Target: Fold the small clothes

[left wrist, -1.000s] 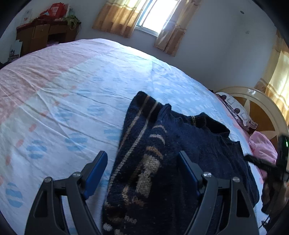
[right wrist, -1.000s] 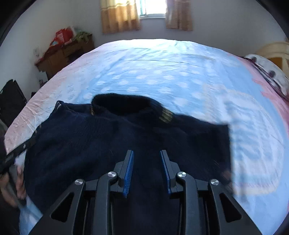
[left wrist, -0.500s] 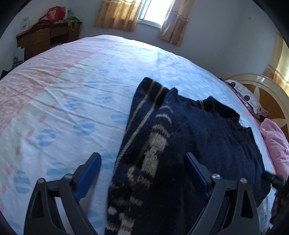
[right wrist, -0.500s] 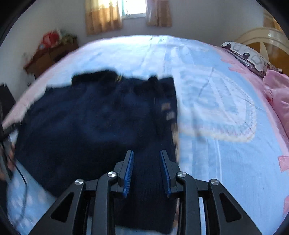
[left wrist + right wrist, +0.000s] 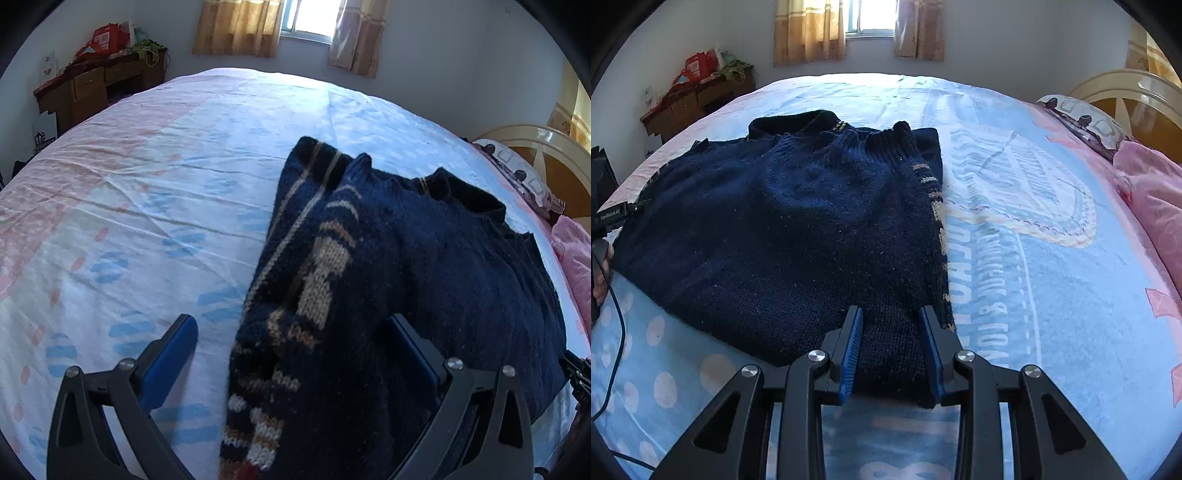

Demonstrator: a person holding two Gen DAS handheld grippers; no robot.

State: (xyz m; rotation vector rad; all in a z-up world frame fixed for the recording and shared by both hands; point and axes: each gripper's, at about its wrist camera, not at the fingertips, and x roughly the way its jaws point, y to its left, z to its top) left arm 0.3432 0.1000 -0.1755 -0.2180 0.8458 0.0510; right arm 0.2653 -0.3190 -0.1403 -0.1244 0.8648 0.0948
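A dark navy knitted sweater [image 5: 798, 229] with tan patterned stripes lies on the bed, one sleeve folded over its body. In the left wrist view the sweater [image 5: 424, 266] fills the right half, its striped sleeve running toward me. My left gripper [image 5: 291, 354] is open wide, with the sleeve fabric lying between and over its blue-padded fingers. My right gripper [image 5: 891, 349] is partly closed, its jaws holding the sweater's near hem edge between the blue pads.
The bed sheet [image 5: 147, 192] is white, pink and blue; in the right wrist view the sheet [image 5: 1034, 236] shows a printed crest. A pink quilt [image 5: 1152, 199] and pillow [image 5: 1082, 122] lie by the headboard. A wooden desk [image 5: 99, 88] stands at the far left. A cable [image 5: 613, 314] trails at left.
The right gripper swung across with the sweater, folding the striped side over; the cloth now lies flat and still. The left gripper drew back slightly and stays open.
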